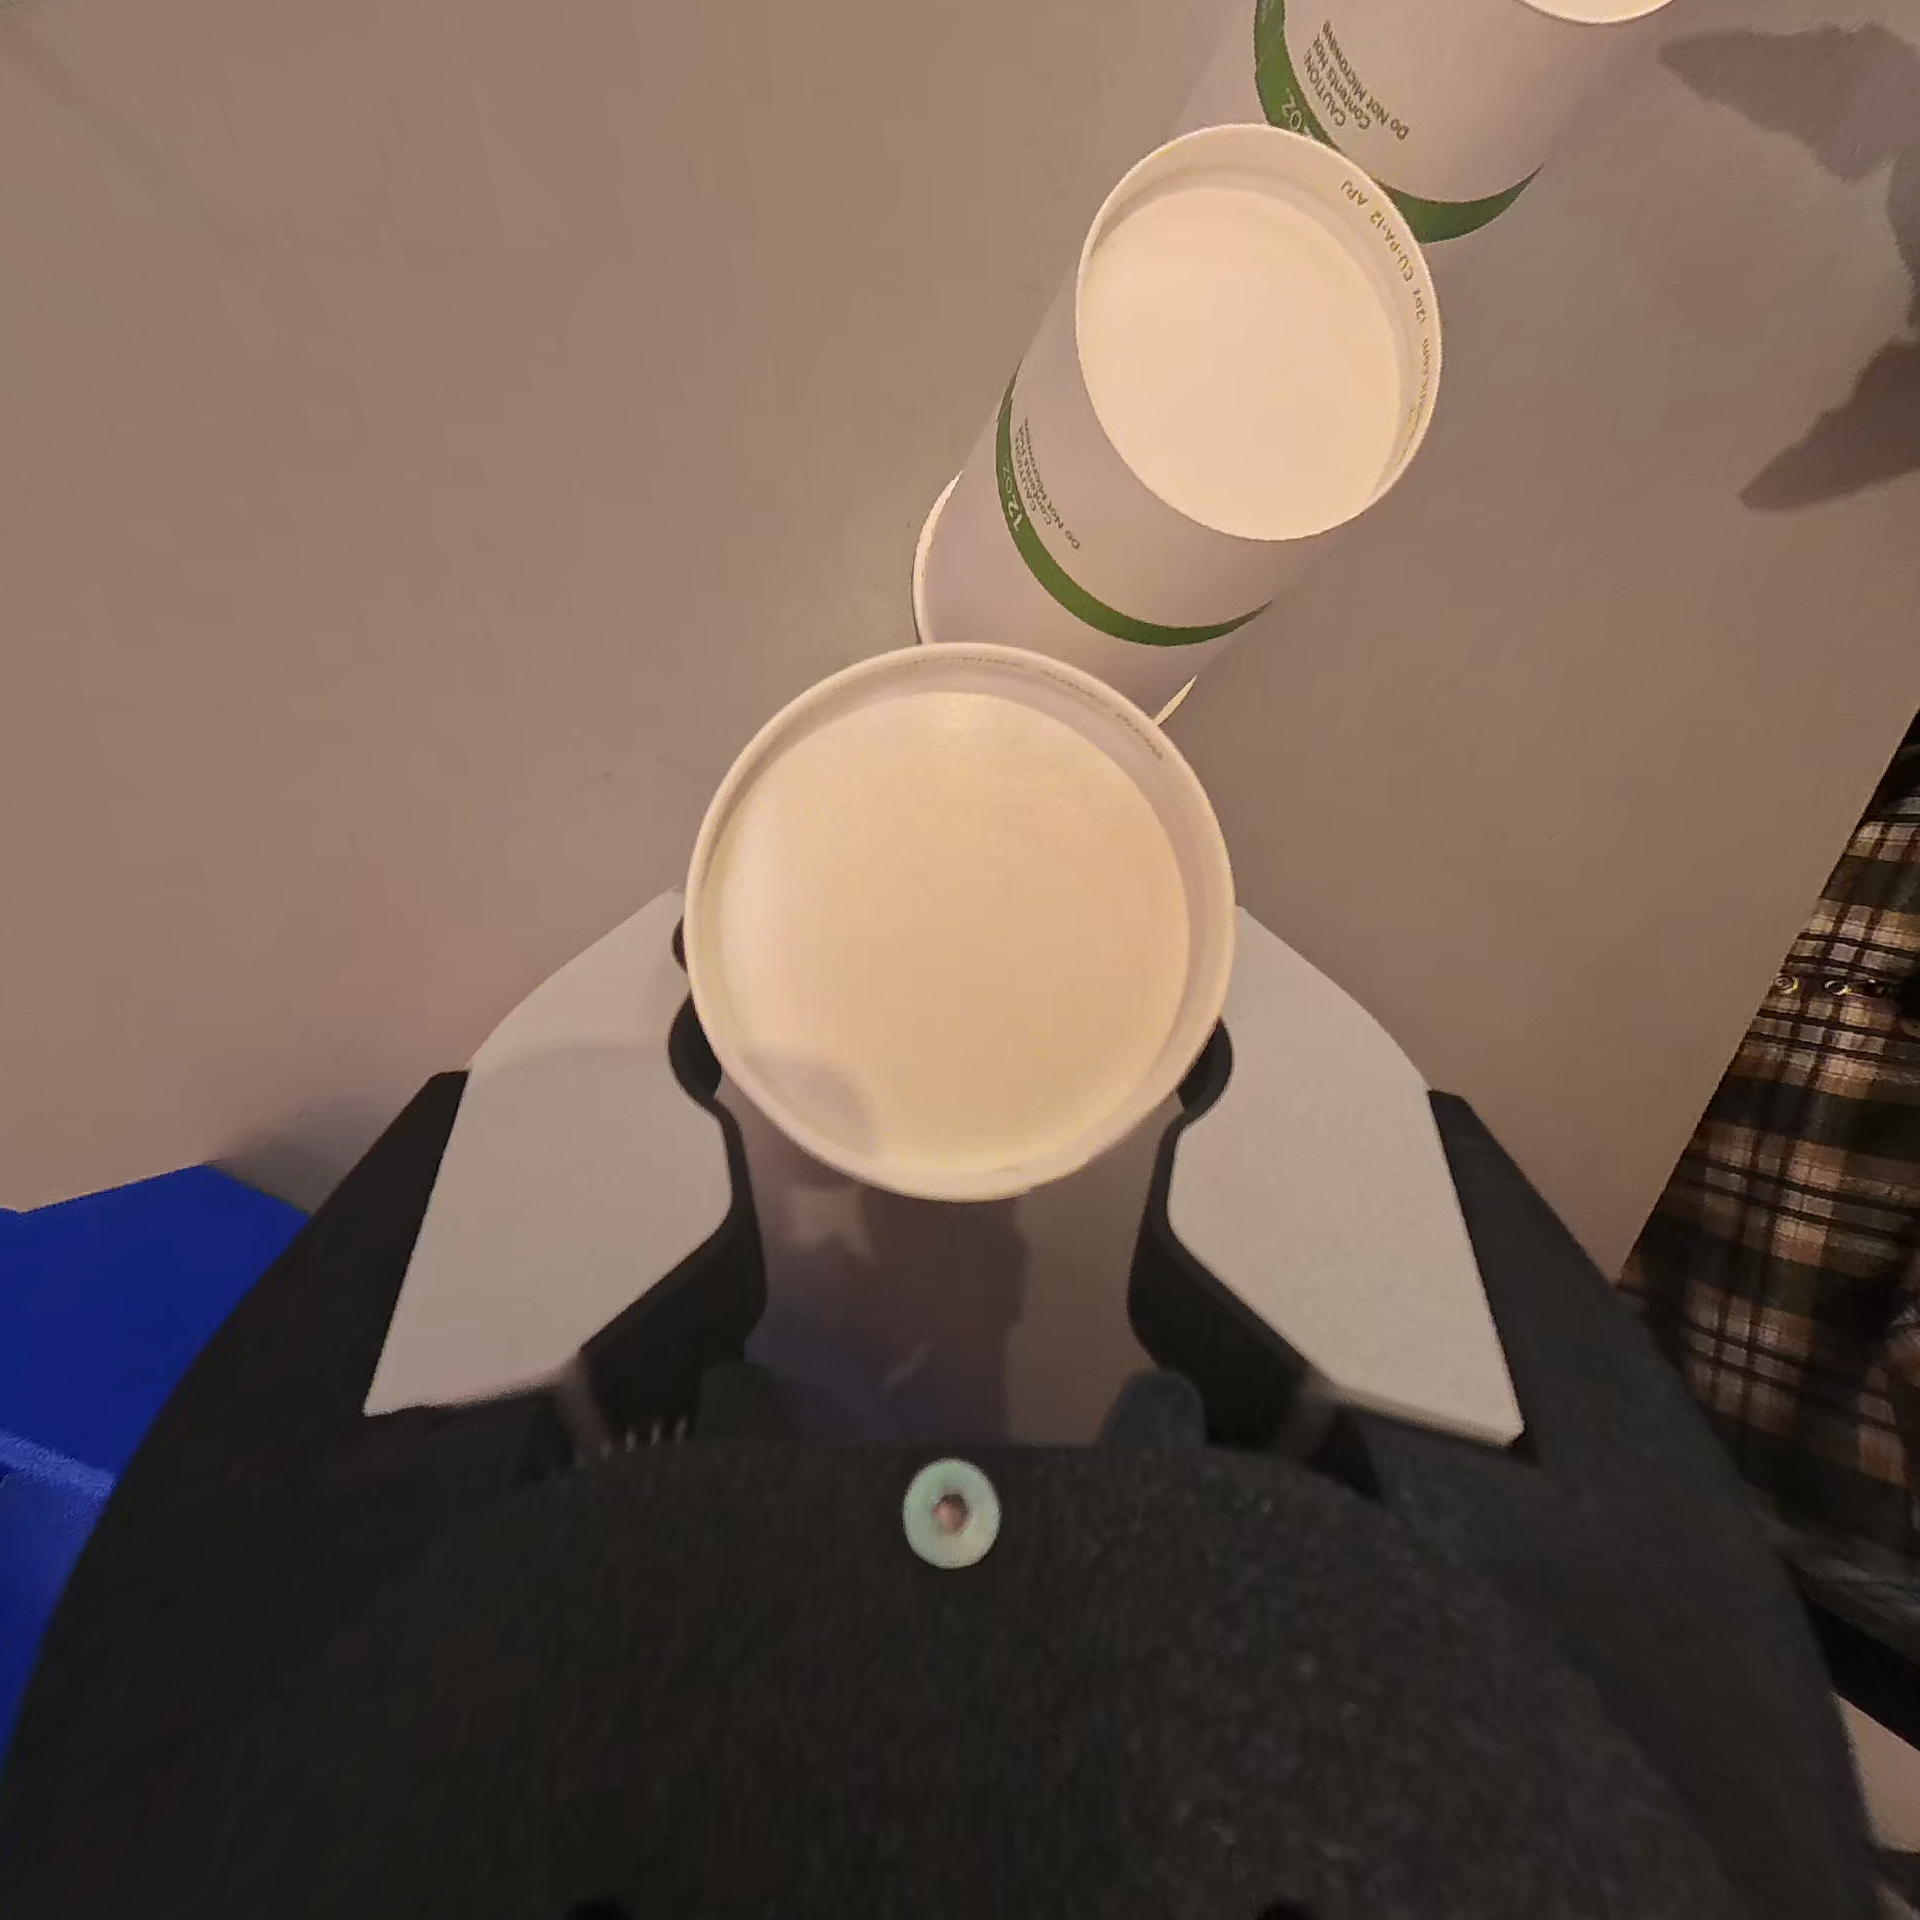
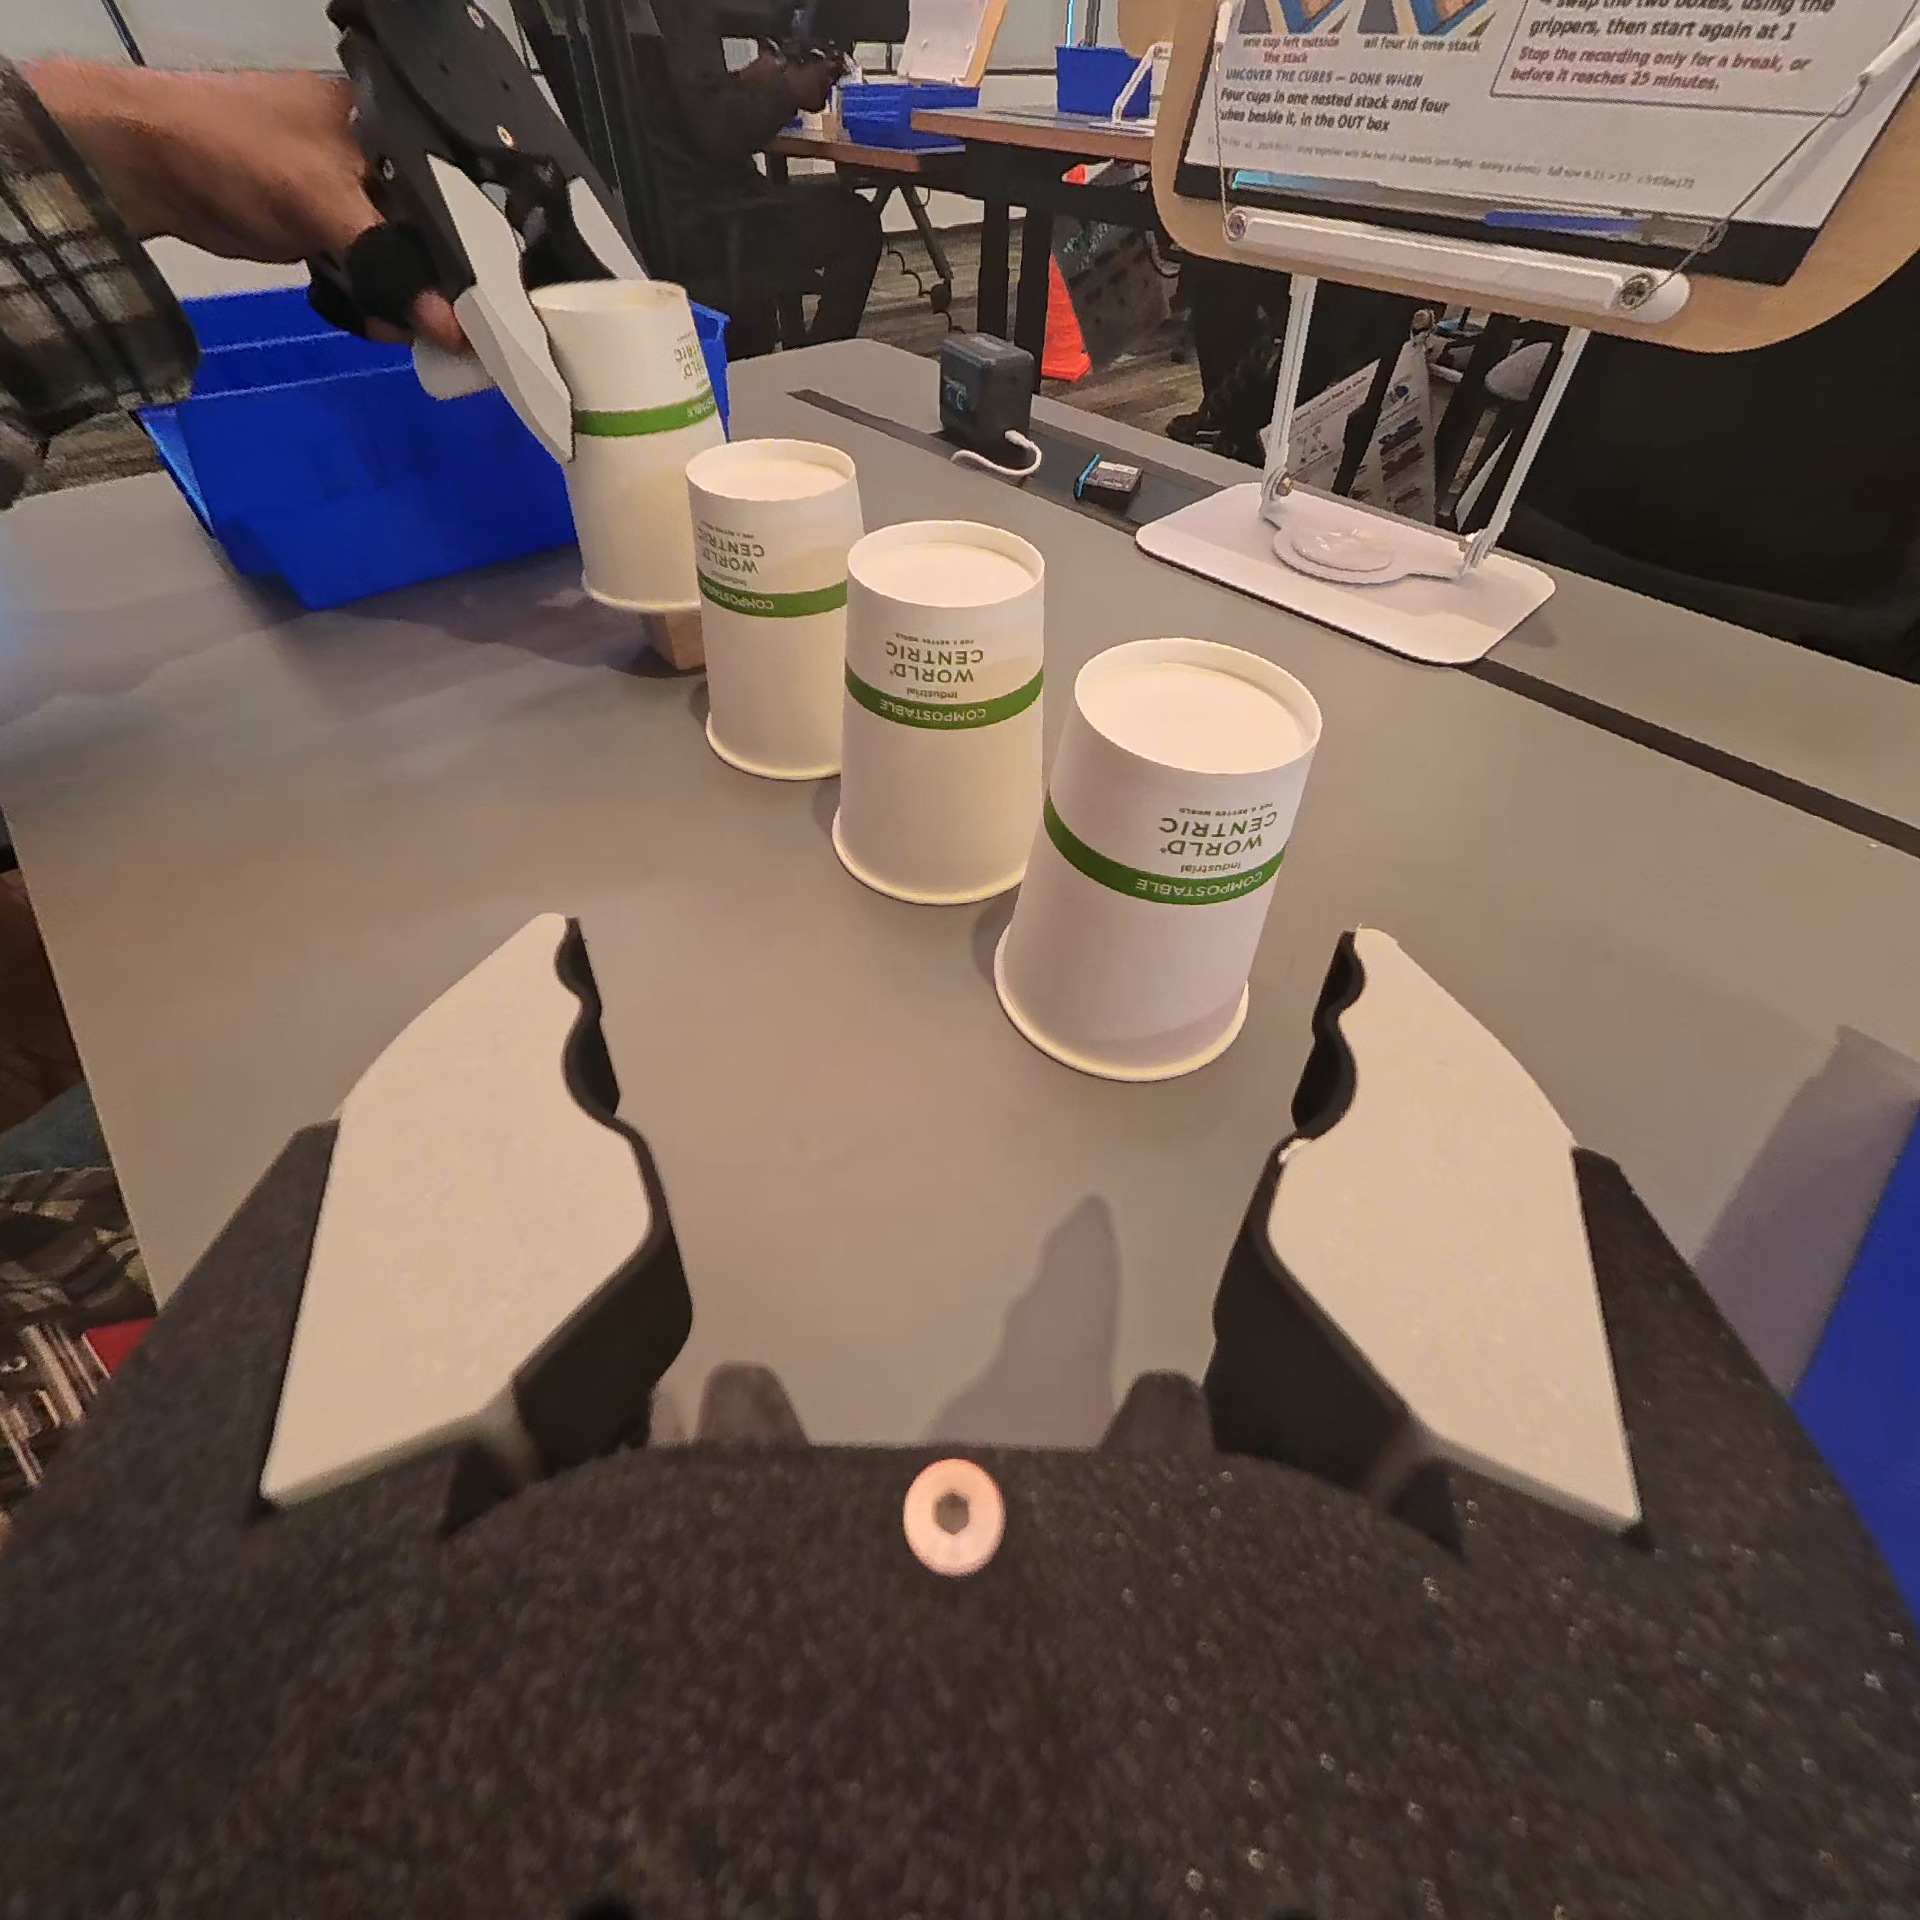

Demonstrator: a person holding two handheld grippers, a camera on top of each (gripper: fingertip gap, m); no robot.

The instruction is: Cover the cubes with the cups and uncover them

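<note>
Several white paper cups with green bands stand upside down in a row on the grey table (image 2: 312, 831). My left gripper (image 1: 956, 987) is shut on the farthest cup (image 1: 956, 935), seen from above; in the right wrist view that cup (image 2: 634, 457) hangs a little above the table over a wooden cube (image 2: 675, 639). The other cups (image 2: 779, 613), (image 2: 940, 717), (image 2: 1153, 862) rest on the table and hide what is under them. My right gripper (image 2: 961, 997) is open and empty, low over the table just left of the nearest cup.
A blue bin (image 2: 343, 468) stands at the table's far left, behind the lifted cup. A white stand with an instruction board (image 2: 1351, 561) is at the back right, with a small black device (image 2: 982, 390) and cable beside it. A person's hand (image 2: 208, 166) holds the left gripper.
</note>
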